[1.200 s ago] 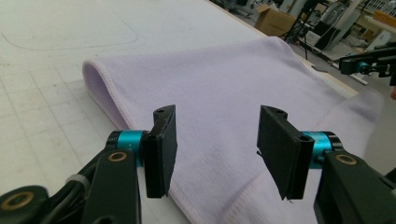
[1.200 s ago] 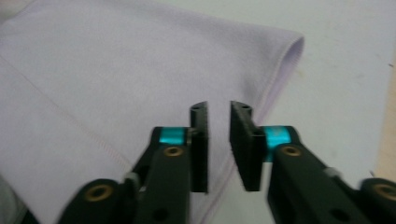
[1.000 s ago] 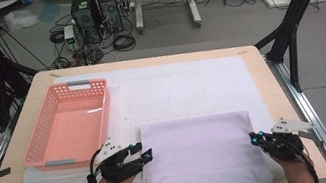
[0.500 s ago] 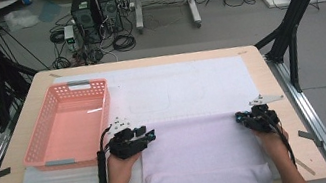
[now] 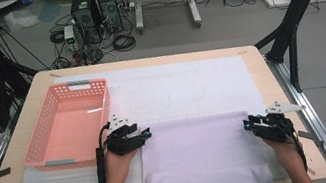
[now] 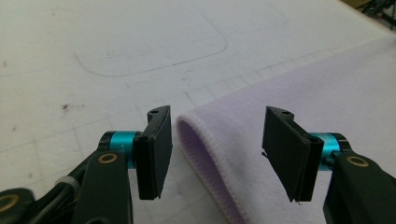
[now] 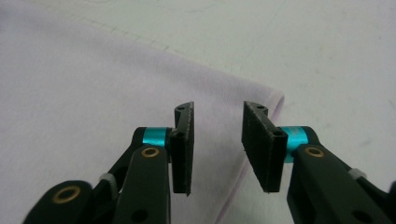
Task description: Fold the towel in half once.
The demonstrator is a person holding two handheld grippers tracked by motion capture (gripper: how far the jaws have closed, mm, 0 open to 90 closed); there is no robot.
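A lilac towel [image 5: 200, 153] lies folded on the white mat near the table's front edge. My left gripper [image 5: 145, 133] is at its far left corner. In the left gripper view the jaws [image 6: 215, 140] stand open, with the towel's [image 6: 327, 93] rounded fold between them and neither pad pressing on it. My right gripper [image 5: 248, 123] is at the far right corner. Its jaws [image 7: 217, 140] are open above the towel's [image 7: 93, 93] edge with nothing gripped. Both pairs of jaws have just been opening.
A pink plastic basket [image 5: 68, 126] with nothing in it stands to the left of my left hand. The white mat [image 5: 190, 86] covers most of the wooden table [image 5: 270, 77]. Black frame posts rise at both sides, and computers and cables are on the floor behind.
Both hands have moved away from the person along the towel's sides to its far corners. The right gripper has then shifted slightly back and outward.
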